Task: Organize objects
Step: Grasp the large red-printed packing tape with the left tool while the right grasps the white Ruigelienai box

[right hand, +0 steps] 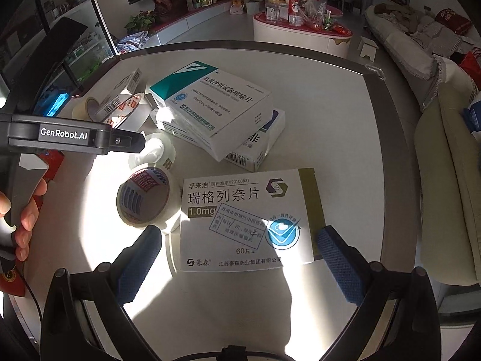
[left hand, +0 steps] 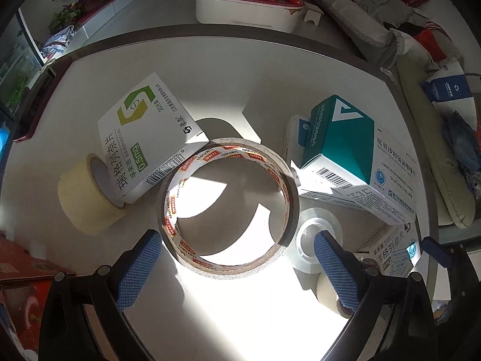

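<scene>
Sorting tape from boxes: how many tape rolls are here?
4: cream masking-tape roll far left; large roll with red-printed core centre; clear plastic roll beside it; pale roll with printed core nearest. Boxes may hide others.

Hard, low sunlight strikes the round white tabletop (left hand: 264,69), burning out a glaring patch near the lower middle of both views while the far half sits in cooler shade. The wide ring of printed clear tape (left hand: 228,207) casts a crisp curved shadow inside and behind itself. The white medicine box with the 1.0mg label (right hand: 246,219) is partly dappled by shadow. Fisheye distortion bends the table rim and blackens the corners; the distant room is soft.
</scene>
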A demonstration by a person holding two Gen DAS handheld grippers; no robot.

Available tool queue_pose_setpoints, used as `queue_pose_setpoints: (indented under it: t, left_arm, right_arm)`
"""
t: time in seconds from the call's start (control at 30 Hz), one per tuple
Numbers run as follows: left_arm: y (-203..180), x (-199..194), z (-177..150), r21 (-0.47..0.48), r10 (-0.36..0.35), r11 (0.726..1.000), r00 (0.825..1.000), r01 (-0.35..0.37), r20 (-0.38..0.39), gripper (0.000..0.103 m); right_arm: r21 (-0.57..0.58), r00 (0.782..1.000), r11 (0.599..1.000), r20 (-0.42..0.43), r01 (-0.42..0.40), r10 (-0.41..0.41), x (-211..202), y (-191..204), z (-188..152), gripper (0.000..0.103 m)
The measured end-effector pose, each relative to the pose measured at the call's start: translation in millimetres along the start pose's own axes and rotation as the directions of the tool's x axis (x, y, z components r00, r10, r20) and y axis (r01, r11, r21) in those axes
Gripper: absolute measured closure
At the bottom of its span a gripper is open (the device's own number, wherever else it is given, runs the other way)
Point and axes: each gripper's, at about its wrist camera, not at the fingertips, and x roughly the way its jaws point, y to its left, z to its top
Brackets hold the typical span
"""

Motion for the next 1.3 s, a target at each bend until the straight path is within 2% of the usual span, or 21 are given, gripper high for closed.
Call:
queue_pose_setpoints:
  t: [0.13, 0.27, 0.37, 0.43, 0.47, 0.5, 0.53, 0.63, 0.7, 0.9, 0.97, 1.1, 1.3]
  left_arm:
    - [7, -18, -2, -0.025, -0.109, 0.994, 0.994, 0.109, 0.019, 0.000]
    - [-6, -25, -2, 0.053, -0.110, 0.993, 0.993, 0.109, 0.030, 0.000]
    - [-14, -11, -2, 0.088, -0.118, 0.989, 0.993, 0.119, -0.014, 0.002]
    - [-19, 4, -3, 0.118, -0.075, 0.990, 0.996, 0.079, -0.038, 0.031]
    - [-23, 2, -6, 0.161, -0.043, 0.986, 0.999, 0.041, 0.008, 0.038]
    - [-27, 3, -6, 0.190, -0.024, 0.982, 1.000, 0.021, 0.016, 0.062]
    - [-27, 3, -7, 0.202, -0.017, 0.979, 1.000, 0.013, 0.017, 0.082]
    - [-25, 5, -6, 0.193, -0.032, 0.981, 0.999, 0.029, 0.014, 0.088]
    - [-26, 5, -8, 0.201, -0.029, 0.979, 0.999, 0.024, 0.024, 0.088]
    - [-20, -3, -24, 0.192, -0.029, 0.981, 0.999, 0.022, 0.033, 0.088]
    - [-20, -5, -28, 0.190, -0.037, 0.981, 0.999, 0.030, 0.031, 0.089]
    - [-17, -12, -39, 0.177, -0.049, 0.983, 0.998, 0.041, 0.044, 0.089]
    - [-10, -37, -54, 0.168, -0.075, 0.984, 0.995, 0.064, 0.061, 0.089]
  right_arm:
    - [-0.014, 0.999, 0.999, -0.021, 0.036, -0.036, 8, 0, 2, 0.000]
    - [0.012, 0.999, 0.999, -0.035, 0.037, -0.037, 11, -3, 6, 0.000]
    - [0.027, 0.999, 0.999, -0.037, 0.036, -0.035, 14, -7, 7, 0.000]
    - [0.039, 0.999, 0.999, -0.033, 0.038, -0.037, 14, -9, 9, 0.000]
    - [0.041, 0.999, 0.998, -0.033, 0.041, -0.040, 15, -9, 9, 0.000]
    - [0.040, 0.998, 0.998, -0.034, 0.047, -0.046, 15, -9, 10, 0.000]
    - [0.036, 0.998, 0.998, -0.034, 0.055, -0.054, 16, -8, 10, 0.000]
    - [0.024, 0.997, 0.998, -0.031, 0.066, -0.065, 18, -6, 10, 0.000]
    - [0.013, 0.997, 0.998, -0.034, 0.068, -0.068, 19, -4, 11, 0.000]
    - [-0.021, 0.997, 0.998, -0.039, 0.065, -0.066, 13, 0, 8, 0.011]
    - [0.006, 0.998, 1.000, -0.046, 0.031, -0.030, 10, -3, 6, 0.011]
    - [0.005, 0.998, 0.999, -0.046, 0.048, -0.048, 7, -2, -3, 0.011]
    - [0.076, 1.000, 0.997, 0.009, 0.020, -0.021, -19, 0, -19, 0.011]
